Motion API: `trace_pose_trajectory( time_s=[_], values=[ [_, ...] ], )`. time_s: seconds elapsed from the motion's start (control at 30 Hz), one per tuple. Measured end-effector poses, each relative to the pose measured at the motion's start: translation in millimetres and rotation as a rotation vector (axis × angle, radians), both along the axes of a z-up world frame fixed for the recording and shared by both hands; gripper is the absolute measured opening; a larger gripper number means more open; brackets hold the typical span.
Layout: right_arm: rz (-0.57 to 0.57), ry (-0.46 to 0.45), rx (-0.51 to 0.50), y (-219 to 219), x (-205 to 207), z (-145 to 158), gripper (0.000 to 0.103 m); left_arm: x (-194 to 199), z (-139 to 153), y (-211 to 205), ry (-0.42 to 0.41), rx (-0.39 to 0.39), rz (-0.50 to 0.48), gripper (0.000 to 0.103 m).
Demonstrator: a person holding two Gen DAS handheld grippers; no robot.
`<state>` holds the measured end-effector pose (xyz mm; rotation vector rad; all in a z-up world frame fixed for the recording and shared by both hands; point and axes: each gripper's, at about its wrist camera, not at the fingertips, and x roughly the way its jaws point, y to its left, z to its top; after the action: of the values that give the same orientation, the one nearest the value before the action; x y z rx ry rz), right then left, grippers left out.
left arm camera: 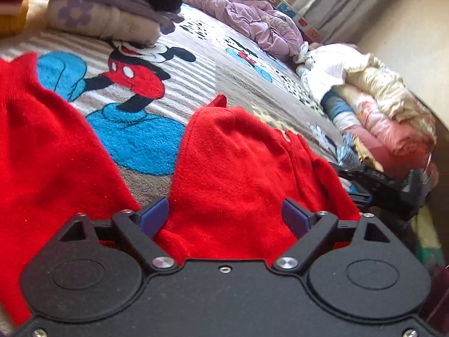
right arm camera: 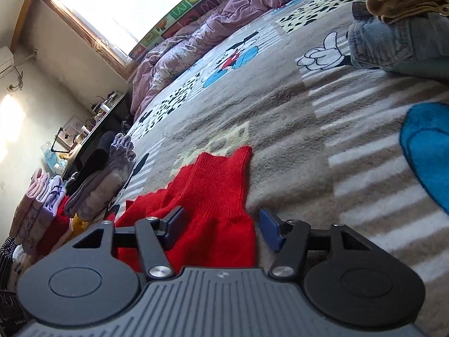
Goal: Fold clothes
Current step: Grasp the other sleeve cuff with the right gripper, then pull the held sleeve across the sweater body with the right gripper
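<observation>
Most of both views was taken up by a cartoon-printed blanket (left arm camera: pixel 196 64) spread over a bed, striped grey and white with blue and red figures; a rumpled lilac quilt (right arm camera: pixel 179 47) lay along its far edge below a window (right arm camera: pixel 112 2); piles of clothes sat around the rim, one folded stack topped with grey and black (left arm camera: pixel 112 2) at the left wrist view's upper left, another heap of pale and pink garments (left arm camera: pixel 373 104) at its right, and jeans under a mustard piece (right arm camera: pixel 393 36) in the right wrist view's upper right.

On the blanket lay a red knitted garment (left arm camera: pixel 238 163), spread in two lobes with bare blanket between them in the left view; in the right view a ribbed cuffed end (right arm camera: pixel 224 191) pointed away from the camera.

The left gripper (left arm camera: pixel 224 216) stood wide apart, its blue pads either side of a fold of the red knit without pressing on it; the right gripper (right arm camera: pixel 221 224) stood part open, red cloth lying between its jaws, against the left pad and clear of the right one, so nothing was clamped.
</observation>
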<state>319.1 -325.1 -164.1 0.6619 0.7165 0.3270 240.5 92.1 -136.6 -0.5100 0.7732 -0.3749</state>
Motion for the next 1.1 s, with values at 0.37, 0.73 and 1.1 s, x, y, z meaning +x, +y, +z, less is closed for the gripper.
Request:
trace_pose_trajectory(
  time_s=[0.37,0.73,1.1],
  values=[
    [-0.044,-0.012,-0.117,11,8,5,0.006,1,-1,8,0.006,-0.051,0.001,0.088],
    [-0.166,-0.128,-0.117,-3,-29,60,0.006,-1,-1,8,-0.001,-0.054,0.008,0.088],
    [-0.290,-0.188,-0.107,-40,-90,97,0.006,-6,0,10,-0.010,-0.055,0.011,0.088]
  ],
)
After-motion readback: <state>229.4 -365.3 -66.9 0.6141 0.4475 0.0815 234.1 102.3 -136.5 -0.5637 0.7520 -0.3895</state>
